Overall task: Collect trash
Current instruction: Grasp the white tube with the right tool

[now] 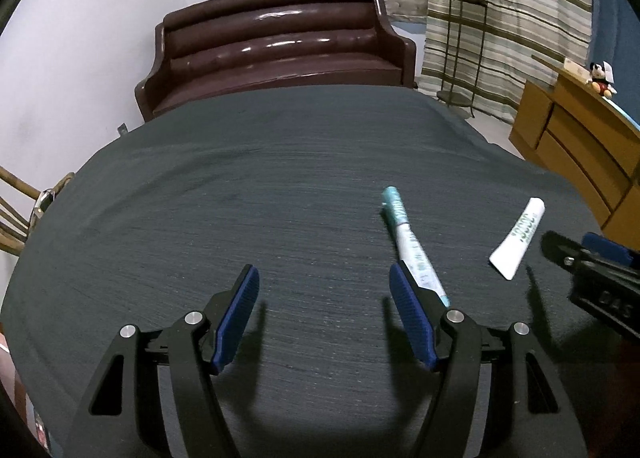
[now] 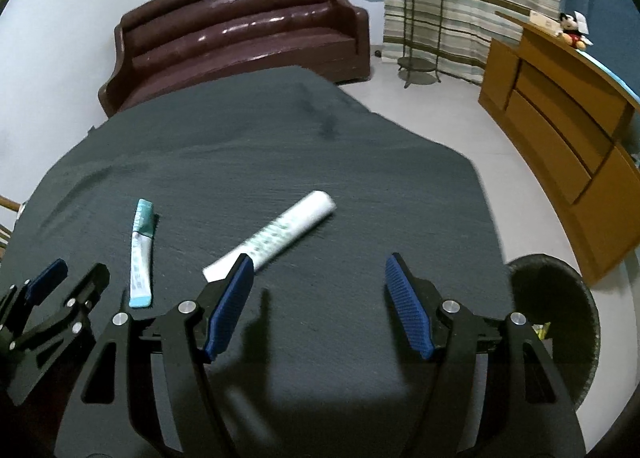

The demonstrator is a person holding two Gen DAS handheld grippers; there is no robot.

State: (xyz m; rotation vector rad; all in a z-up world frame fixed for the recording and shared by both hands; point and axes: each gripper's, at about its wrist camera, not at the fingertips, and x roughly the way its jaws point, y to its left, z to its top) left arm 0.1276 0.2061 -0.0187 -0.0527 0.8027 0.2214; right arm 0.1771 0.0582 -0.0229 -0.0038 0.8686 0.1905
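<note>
Trash lies ahead of both your grippers on the dark grey tablecloth (image 1: 280,186). Your left gripper (image 1: 324,286) stands wide open with nothing between its blue pads; the flattened white-and-teal tube (image 1: 412,242) runs just ahead of its right finger, partly behind that finger's tip. Your right gripper (image 2: 320,278) is likewise spread and empty; the white plastic tube with green lettering (image 2: 276,234) lies ahead of its left finger, its flat end behind the pad. A black round bin (image 2: 560,318) sits low to its right.
</note>
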